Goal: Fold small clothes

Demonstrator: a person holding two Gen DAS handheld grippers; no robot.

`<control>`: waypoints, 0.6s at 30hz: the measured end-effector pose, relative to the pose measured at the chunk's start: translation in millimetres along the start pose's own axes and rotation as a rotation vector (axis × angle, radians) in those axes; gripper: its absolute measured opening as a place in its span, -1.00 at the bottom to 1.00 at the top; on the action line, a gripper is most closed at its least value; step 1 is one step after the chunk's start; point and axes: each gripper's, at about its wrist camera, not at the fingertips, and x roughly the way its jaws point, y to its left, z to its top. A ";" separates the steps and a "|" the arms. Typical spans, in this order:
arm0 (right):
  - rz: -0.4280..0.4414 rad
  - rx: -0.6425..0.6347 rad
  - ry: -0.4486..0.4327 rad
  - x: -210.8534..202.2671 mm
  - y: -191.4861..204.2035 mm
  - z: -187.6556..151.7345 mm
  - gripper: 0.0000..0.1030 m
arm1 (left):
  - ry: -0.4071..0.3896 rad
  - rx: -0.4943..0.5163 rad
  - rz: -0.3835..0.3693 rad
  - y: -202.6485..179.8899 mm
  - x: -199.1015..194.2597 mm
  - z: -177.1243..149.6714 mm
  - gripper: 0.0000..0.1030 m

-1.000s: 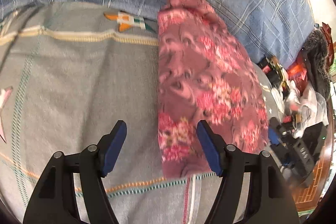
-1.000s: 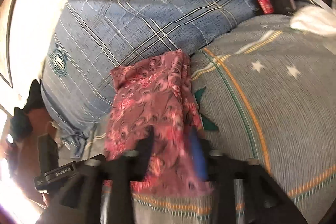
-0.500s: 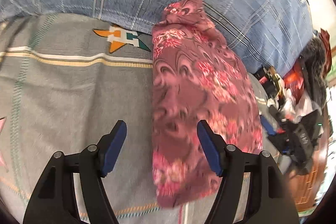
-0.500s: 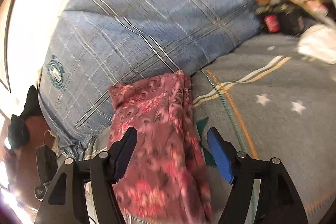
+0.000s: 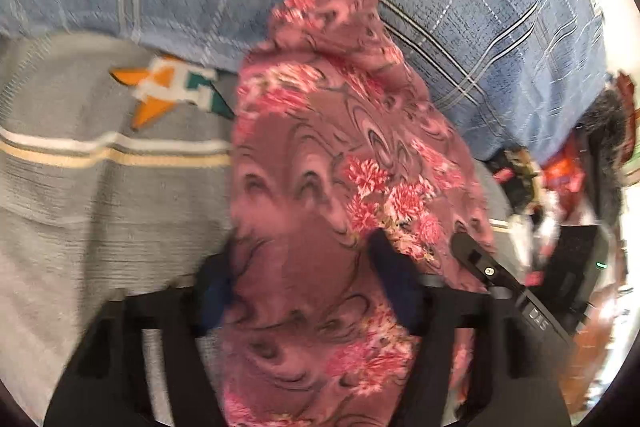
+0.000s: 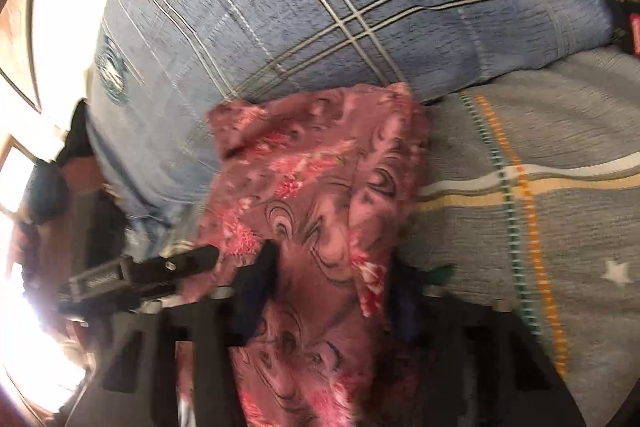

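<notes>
A folded maroon garment with pink flowers [image 5: 340, 163] [image 6: 320, 195] lies lengthwise on the grey bedspread [image 5: 80, 211]. Its far end rests against a blue plaid pillow [image 5: 480, 27]. My left gripper [image 5: 304, 287] straddles the near part of the garment, its jaws closing with the cloth between the blue pads. My right gripper [image 6: 332, 287] straddles the same strip from the other side, jaws closing too, with a raised fold of cloth between them. Each view is blurred. A black finger [image 5: 480, 267] of the right gripper shows in the left wrist view, on the garment's right edge.
The bedspread [image 6: 540, 227] carries striped bands and an orange and green star patch [image 5: 168, 91]. Clutter of dark boxes and red packets [image 5: 568, 187] sits past the bed's right edge. Bright window light fills the left of the right wrist view.
Both grippers have slid over the garment, so the cloth now fills the gap between each pair of fingers. The left gripper earlier stood mostly left of it. The right jaws look narrower.
</notes>
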 end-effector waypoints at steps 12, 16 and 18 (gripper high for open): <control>-0.199 -0.177 -0.172 -61.1 71.9 -33.0 -0.67 | -0.213 0.211 0.098 -48.1 -91.0 -44.6 -0.48; -0.171 -0.202 -0.199 -89.1 98.9 -54.3 -0.67 | -0.211 0.174 0.056 -34.7 -114.1 -65.4 -0.48; -0.149 -0.212 -0.198 -95.9 115.7 -64.3 -0.67 | -0.206 0.144 0.031 -19.8 -128.3 -81.0 -0.49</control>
